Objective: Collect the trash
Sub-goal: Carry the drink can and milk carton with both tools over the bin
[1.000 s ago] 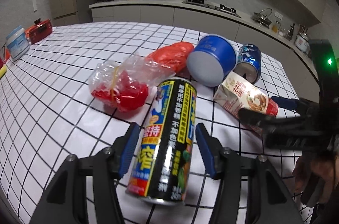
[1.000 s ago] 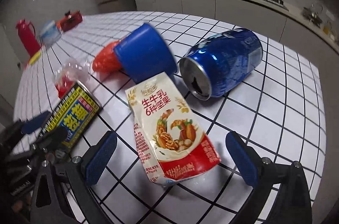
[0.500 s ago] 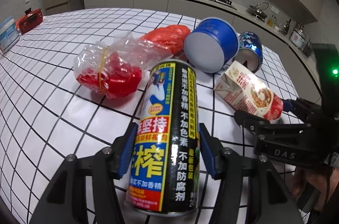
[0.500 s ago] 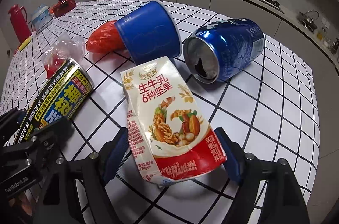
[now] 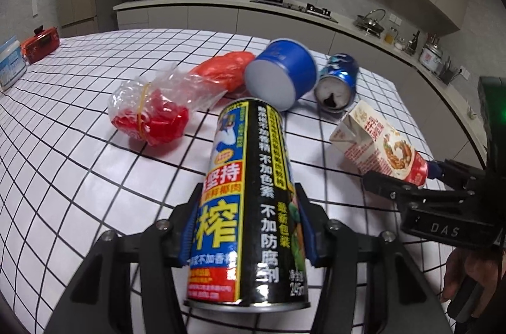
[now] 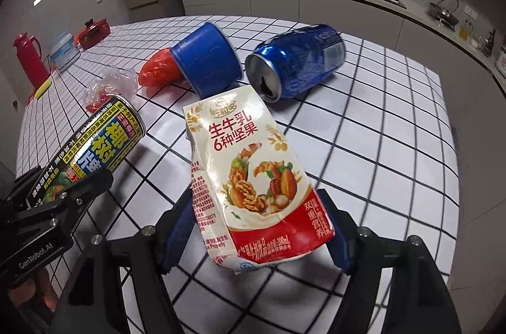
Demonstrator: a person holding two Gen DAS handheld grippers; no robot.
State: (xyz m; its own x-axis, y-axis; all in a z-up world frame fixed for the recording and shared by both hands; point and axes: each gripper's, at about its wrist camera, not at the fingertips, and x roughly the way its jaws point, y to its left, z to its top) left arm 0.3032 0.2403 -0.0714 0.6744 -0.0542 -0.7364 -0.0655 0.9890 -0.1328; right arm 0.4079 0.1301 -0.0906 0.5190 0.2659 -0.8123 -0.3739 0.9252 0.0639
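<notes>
Both grabs look done: left gripper [image 5: 248, 226] clamps the tall black-and-yellow drink can [image 5: 249, 204], right gripper [image 6: 257, 234] squeezes the white-and-red milk carton [image 6: 253, 176], both near the checked table's [image 6: 379, 128] front edge. Next: carry them somewhere, no bin visible.

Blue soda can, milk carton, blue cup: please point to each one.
Blue soda can [image 6: 303, 62], right wrist view, on its side wall.
Milk carton [image 6: 253, 169], right wrist view, on its printed front.
Blue cup [image 5: 275, 81], left wrist view, on its white base.
</notes>
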